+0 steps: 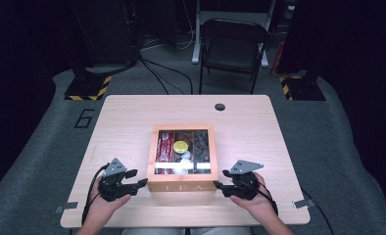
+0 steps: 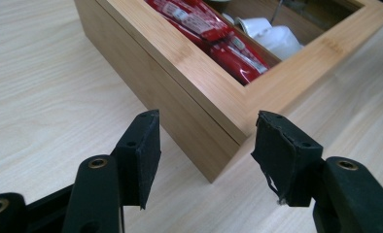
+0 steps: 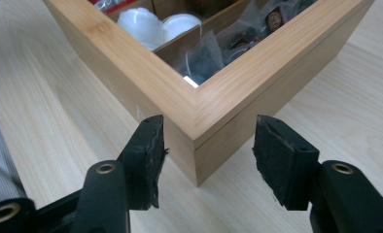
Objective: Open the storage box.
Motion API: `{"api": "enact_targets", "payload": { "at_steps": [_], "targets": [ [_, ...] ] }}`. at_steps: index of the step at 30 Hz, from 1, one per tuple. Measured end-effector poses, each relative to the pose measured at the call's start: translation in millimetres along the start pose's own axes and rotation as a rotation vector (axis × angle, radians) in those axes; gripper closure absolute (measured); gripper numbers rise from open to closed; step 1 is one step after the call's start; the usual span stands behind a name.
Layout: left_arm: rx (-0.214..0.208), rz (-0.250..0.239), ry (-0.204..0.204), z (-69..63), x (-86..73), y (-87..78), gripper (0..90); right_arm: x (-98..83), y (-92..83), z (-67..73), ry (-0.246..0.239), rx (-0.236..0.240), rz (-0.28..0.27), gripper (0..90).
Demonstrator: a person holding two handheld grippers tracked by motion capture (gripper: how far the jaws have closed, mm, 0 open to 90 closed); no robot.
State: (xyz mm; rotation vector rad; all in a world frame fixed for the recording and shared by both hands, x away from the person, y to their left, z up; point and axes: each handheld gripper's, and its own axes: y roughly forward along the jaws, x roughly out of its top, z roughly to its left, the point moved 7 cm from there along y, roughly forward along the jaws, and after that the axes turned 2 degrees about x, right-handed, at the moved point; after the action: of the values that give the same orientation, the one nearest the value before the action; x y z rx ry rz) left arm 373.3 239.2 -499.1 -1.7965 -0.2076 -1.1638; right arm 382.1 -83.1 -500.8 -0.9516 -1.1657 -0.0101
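Two grippers, left (image 1: 143,183) and right (image 1: 216,186), each have open jaws straddling a near corner of the tea box (image 1: 182,187), pads not touching. Lid appears closed; gripping and any lift or opening remain.

light: bright on table (image 1: 132,117) | surroundings dark | high view soft

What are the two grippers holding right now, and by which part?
Nothing is held. The left gripper and right gripper each straddle a near corner of the wooden tea box, jaws apart, pads not touching the wood.
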Motion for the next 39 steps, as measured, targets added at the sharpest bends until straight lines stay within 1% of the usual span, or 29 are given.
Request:
{"api": "enact_targets", "payload": {
  "at_steps": [1, 2, 3, 4, 5, 6, 7, 8, 9, 10, 12, 13, 14, 15, 17, 18, 19, 21, 23, 24, 26, 27, 29, 32, 34, 35, 39],
  "targets": [
    [-0.003, 0.007, 0.013, -1.4, -1.6, 0.3, 42.3, -1.6, 1.9, 0.5, -0.003, 0.000, 0.002, 44.9],
    [-0.007, 0.017, 0.036, -3.4, -4.8, 1.8, 42.5, -4.6, 5.1, 2.6, 0.003, 0.003, 0.017, 45.5],
    [-0.007, 0.017, 0.036, -3.4, -4.8, 1.8, 43.6, -5.9, 6.4, 2.9, -0.008, 0.007, 0.026, 45.9],
    [-0.018, 0.020, 0.034, -5.2, -6.0, 3.1, 43.6, -5.9, 6.4, 2.9, -0.008, 0.007, 0.026, 45.9],
    [-0.022, 0.029, 0.051, -7.5, -7.2, 5.6, 46.5, -7.2, 8.1, 3.4, -0.018, 0.004, 0.031, 47.1],
    [-0.022, 0.029, 0.051, -7.5, -7.2, 5.6, 47.5, -7.2, 8.1, 3.4, -0.018, 0.004, 0.031, 47.1],
    [-0.022, 0.034, 0.063, -8.3, -7.5, 6.8, 47.5, -7.2, 8.9, 4.1, -0.009, 0.000, 0.023, 47.7],
    [-0.022, 0.040, 0.068, -9.6, -8.6, 9.4, 48.2, -8.0, 9.9, 3.7, -0.018, 0.003, 0.028, 48.6],
    [-0.022, 0.040, 0.068, -9.6, -8.6, 9.4, 48.1, -8.0, 9.9, 3.7, -0.018, 0.003, 0.028, 48.6],
    [-0.013, 0.037, 0.069, -9.5, -9.3, 11.1, 48.1, -9.1, 10.9, 4.0, -0.014, 0.008, 0.029, 49.3],
    [-0.026, 0.045, 0.061, -10.2, -10.9, 12.5, 48.1, -9.6, 11.4, 4.9, -0.006, 0.009, 0.029, 49.8],
    [-0.025, 0.043, 0.061, -9.7, -11.2, 13.4, 48.1, -9.6, 11.9, 4.8, -0.014, 0.008, 0.027, 50.5],
    [-0.028, 0.043, 0.054, -10.0, -11.4, 13.9, 48.1, -9.7, 12.1, 5.0, -0.024, 0.013, 0.030, 50.9],
    [-0.043, 0.042, 0.042, -10.4, -11.5, 14.7, 48.1, -9.4, 12.3, 5.0, -0.026, 0.007, 0.028, 51.2],
    [-0.048, 0.042, 0.039, -10.9, -11.6, 16.3, 48.1, -8.0, 12.8, 4.6, -0.027, 0.004, 0.016, 52.8],
    [-0.041, 0.041, 0.043, -11.4, -11.6, 17.0, 48.1, -8.0, 12.8, 4.6, -0.027, 0.004, 0.016, 52.8],
    [-0.035, 0.040, 0.051, -11.7, -11.5, 17.4, 48.0, -7.4, 12.8, 5.2, -0.012, 0.004, 0.008, 53.8],
    [-0.032, 0.045, 0.057, -11.6, -11.3, 17.2, 47.9, -7.5, 12.4, 5.1, -0.013, 0.008, 0.012, 54.2],
    [-0.017, 0.026, 0.056, -11.6, -9.9, 17.1, 48.1, -7.3, 12.3, 4.3, -0.012, 0.007, 0.010, 55.0],
    [-0.020, 0.025, 0.060, -11.9, -9.4, 16.5, 48.3, -7.0, 12.3, 3.4, -0.021, 0.006, 0.009, 55.2],
    [-0.019, 0.022, 0.060, -12.1, -8.8, 16.5, 48.7, -7.1, 12.5, 3.7, -0.011, 0.011, 0.008, 55.1],
    [-0.031, 0.030, 0.056, -13.2, -9.2, 16.3, 49.2, -7.2, 12.6, 3.7, -0.012, 0.012, 0.009, 55.1],
    [-0.034, 0.028, 0.056, -13.5, -8.4, 16.9, 51.2, -7.1, 12.6, 3.8, -0.016, 0.007, 0.010, 55.1],
    [-0.043, 0.029, 0.065, -15.3, -7.5, 17.1, 52.5, -6.6, 13.1, 4.0, -0.021, 0.005, 0.006, 55.0],
    [-0.036, 0.029, 0.070, -16.9, -6.9, 17.4, 53.0, -6.4, 13.1, 4.1, -0.023, 0.001, 0.006, 55.1],
    [-0.024, 0.026, 0.078, -17.1, -6.4, 18.3, 52.7, -6.2, 13.2, 3.8, -0.026, 0.002, 0.005, 55.0],
    [-0.018, 0.026, 0.081, -17.2, -6.3, 18.1, 52.6, -6.0, 12.8, 3.6, -0.030, -0.003, 0.009, 55.2]
  ]
}}
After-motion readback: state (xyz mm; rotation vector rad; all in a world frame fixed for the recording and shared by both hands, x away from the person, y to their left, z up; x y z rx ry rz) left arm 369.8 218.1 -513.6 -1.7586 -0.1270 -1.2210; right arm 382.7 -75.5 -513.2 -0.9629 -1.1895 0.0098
